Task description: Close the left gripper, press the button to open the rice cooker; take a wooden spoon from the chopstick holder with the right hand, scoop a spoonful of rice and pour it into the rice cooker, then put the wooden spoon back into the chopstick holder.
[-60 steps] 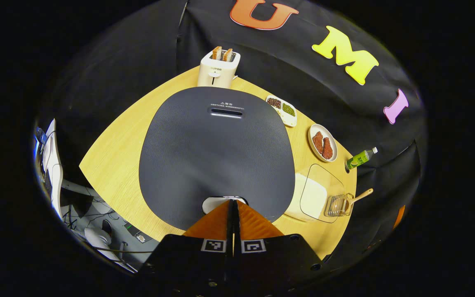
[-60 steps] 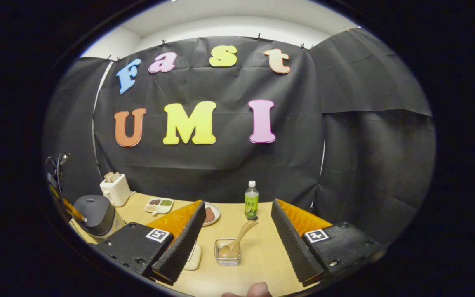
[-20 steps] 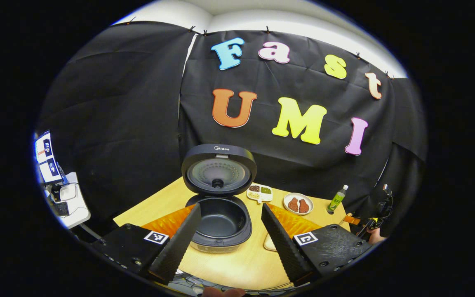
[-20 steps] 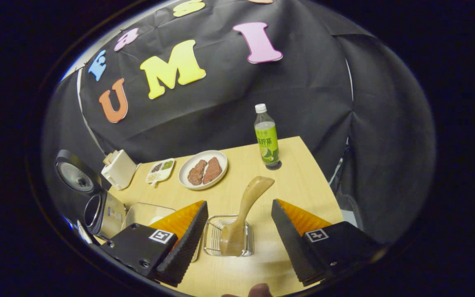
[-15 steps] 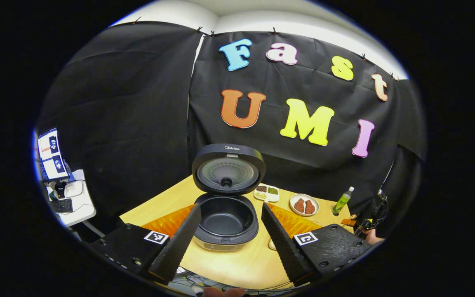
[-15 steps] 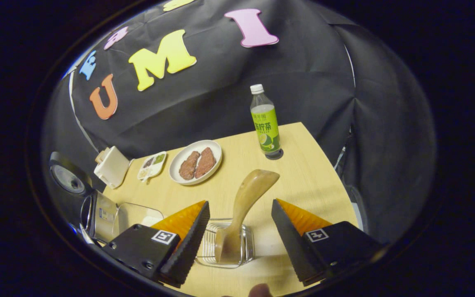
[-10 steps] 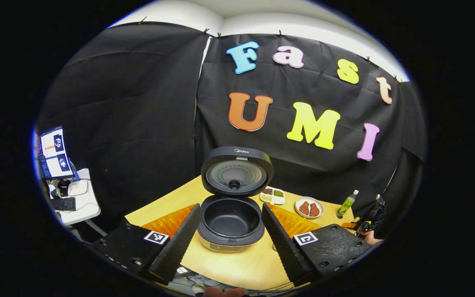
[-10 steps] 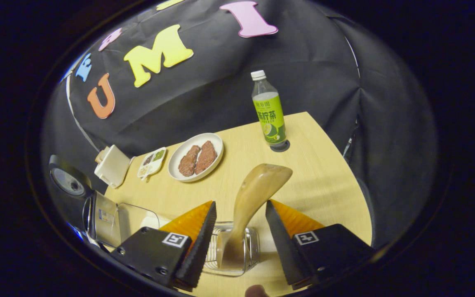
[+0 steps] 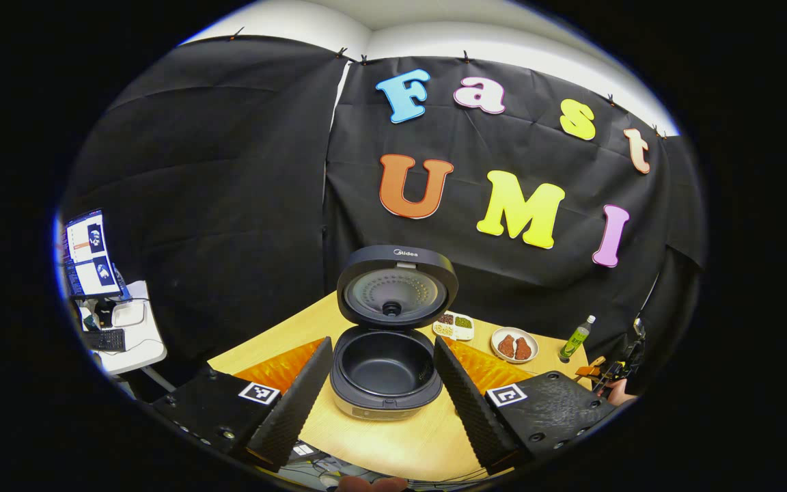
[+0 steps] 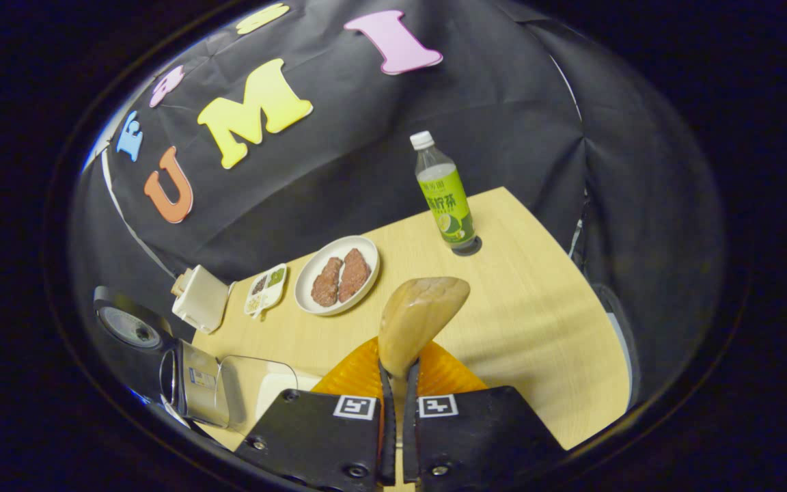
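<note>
Right claw [image 10: 398, 372] clamps the wooden spoon [image 10: 415, 320], its end sticking out ahead.

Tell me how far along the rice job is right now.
Done: the rice cooker stands open, its pot empty. In hand: the right gripper is shut on the wooden spoon. Left: scooping rice, pouring it in, returning the spoon. The left gripper is open.

In the right gripper view, the plate [image 10: 337, 275] is sitting on the tabletop [image 10: 537, 328] between the divided dish [image 10: 265, 290] and the bottle [image 10: 445, 195], behind the wooden spoon [image 10: 415, 314].
</note>
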The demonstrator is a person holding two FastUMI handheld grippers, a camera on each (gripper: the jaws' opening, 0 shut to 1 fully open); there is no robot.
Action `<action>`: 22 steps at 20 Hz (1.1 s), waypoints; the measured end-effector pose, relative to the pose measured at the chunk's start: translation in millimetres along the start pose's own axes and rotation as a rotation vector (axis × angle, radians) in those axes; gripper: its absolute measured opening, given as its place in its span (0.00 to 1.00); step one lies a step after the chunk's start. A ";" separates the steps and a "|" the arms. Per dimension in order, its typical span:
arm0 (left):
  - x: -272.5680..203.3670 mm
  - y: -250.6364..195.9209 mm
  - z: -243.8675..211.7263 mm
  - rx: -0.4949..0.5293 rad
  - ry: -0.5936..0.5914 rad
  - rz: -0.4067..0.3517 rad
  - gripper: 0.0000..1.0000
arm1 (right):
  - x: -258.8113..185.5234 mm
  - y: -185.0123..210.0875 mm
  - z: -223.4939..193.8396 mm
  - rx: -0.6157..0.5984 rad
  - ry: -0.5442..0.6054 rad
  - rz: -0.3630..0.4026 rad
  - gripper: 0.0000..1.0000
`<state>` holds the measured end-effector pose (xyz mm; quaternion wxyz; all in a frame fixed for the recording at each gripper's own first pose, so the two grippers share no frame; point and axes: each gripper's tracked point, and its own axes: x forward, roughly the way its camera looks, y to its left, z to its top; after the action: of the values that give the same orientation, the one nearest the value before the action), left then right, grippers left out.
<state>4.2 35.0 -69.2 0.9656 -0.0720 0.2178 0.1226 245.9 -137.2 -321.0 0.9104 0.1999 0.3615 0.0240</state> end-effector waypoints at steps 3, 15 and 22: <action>1.1 -0.7 3.7 0.005 -0.012 -0.019 0.95 | -24.2 12.9 17.0 -0.051 -0.062 -0.012 0.09; -7.9 33.7 16.3 0.008 -0.048 -0.077 0.95 | -76.1 154.4 15.0 -0.237 -0.252 0.005 0.09; -10.6 68.6 19.8 0.012 -0.039 -0.070 0.95 | -29.7 164.8 -49.2 -0.312 -0.201 -0.108 0.09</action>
<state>-15.5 102.5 -52.7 0.9737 -0.0715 0.1972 0.0888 207.8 25.7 -271.2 0.9618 0.0377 0.2708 0.0108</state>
